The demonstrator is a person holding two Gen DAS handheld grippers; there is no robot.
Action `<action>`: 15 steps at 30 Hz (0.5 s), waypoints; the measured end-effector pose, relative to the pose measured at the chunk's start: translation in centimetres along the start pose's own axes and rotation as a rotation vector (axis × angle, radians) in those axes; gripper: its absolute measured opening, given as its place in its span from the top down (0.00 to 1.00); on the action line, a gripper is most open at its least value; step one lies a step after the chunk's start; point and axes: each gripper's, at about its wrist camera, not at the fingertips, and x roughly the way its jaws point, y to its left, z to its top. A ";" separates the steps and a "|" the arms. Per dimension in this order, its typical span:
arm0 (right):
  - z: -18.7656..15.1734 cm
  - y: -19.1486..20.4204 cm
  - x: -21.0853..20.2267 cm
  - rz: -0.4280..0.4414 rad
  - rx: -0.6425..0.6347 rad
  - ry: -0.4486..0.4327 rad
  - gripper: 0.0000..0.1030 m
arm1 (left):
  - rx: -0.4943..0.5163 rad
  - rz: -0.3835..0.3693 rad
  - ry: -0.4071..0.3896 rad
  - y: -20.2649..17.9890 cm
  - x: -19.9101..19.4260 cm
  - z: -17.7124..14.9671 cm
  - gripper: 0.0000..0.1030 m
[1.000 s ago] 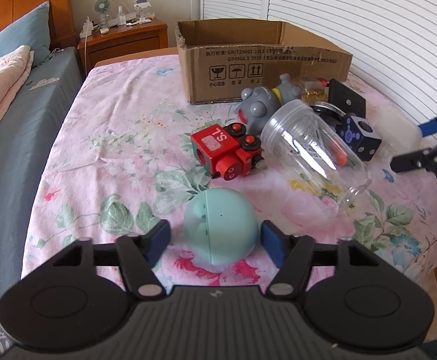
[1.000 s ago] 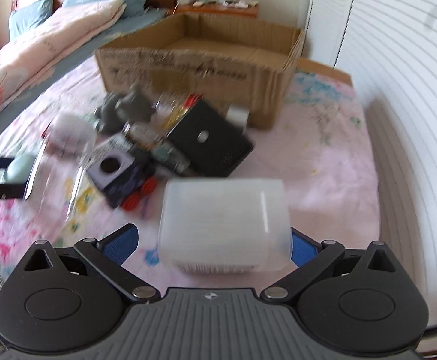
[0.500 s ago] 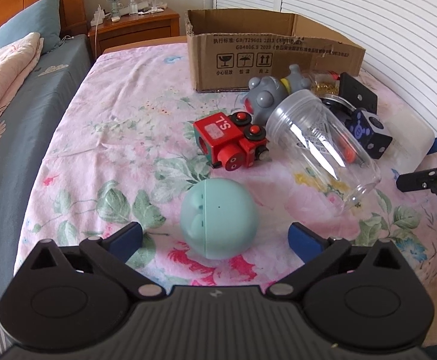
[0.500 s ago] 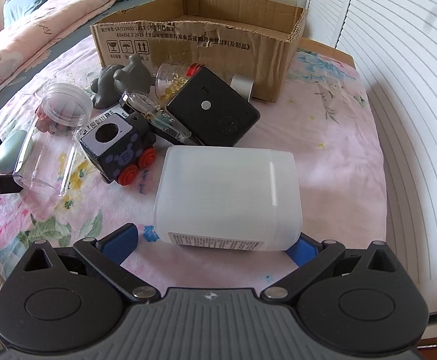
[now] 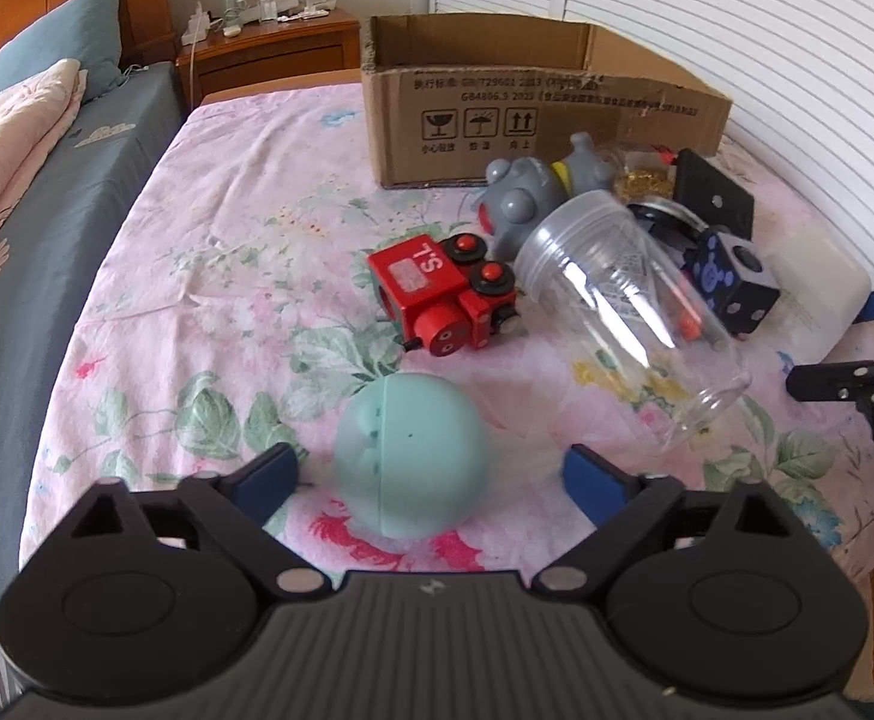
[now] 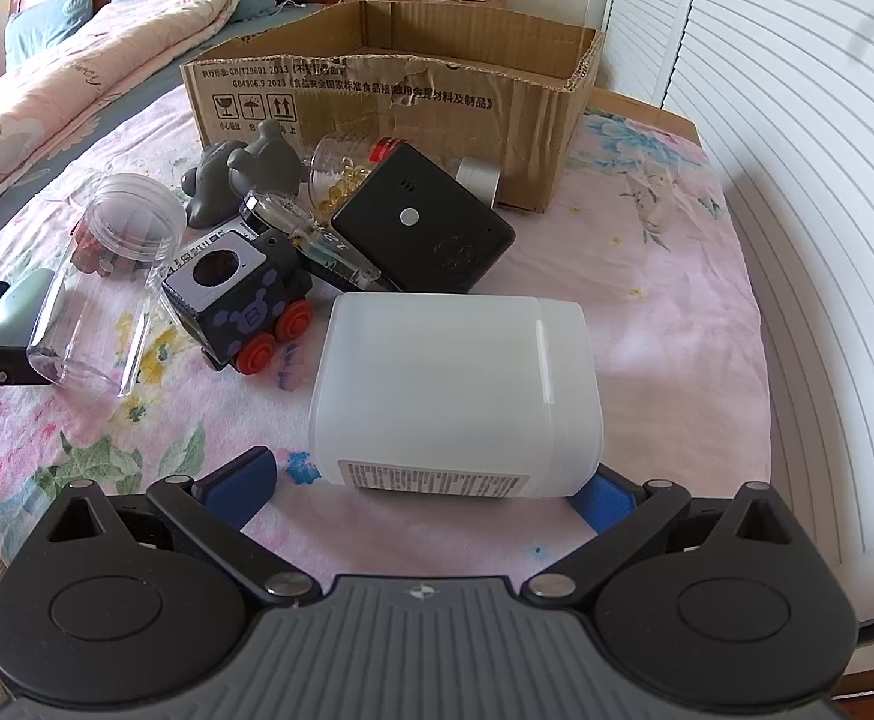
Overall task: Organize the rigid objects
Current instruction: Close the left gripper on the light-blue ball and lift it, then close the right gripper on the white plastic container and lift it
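Nothing looks packed yet, as far as I can tell: the cardboard box point(image 6: 395, 90) sits well beyond both sets of jaws and what shows of its inside looks bare. Left gripper point(image 5: 422, 474) has its jaws spread wide with the teal ball point(image 5: 413, 456) sitting between them, not touching either pad. Right gripper point(image 6: 431, 480) is just as wide around the near end of the white plastic container point(image 6: 454, 402), no squeeze. Ahead of the jaws, on the bed, lie the red toy train point(image 5: 442, 300), clear jar point(image 5: 622, 300), black toy train point(image 6: 239, 294), grey toy point(image 5: 526, 198) and black device point(image 6: 425, 228). So basically the whole job's left.
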 end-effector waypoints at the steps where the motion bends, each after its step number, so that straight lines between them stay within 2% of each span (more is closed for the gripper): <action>1: 0.0 0.0 0.0 0.000 0.000 -0.001 0.00 | 0.004 -0.002 -0.002 -0.1 -0.1 0.1 0.20; 3: 0.0 0.0 0.0 0.001 -0.001 -0.001 0.00 | 0.008 -0.004 -0.002 -0.3 -0.2 0.4 0.33; 6: -0.1 -0.1 -0.1 0.003 -0.004 -0.008 0.00 | 0.008 -0.010 0.005 -0.4 -0.4 0.5 0.43; 15: 0.2 -0.2 0.0 0.009 -0.011 -0.004 0.00 | 0.058 -0.043 0.000 -0.9 0.4 1.5 0.43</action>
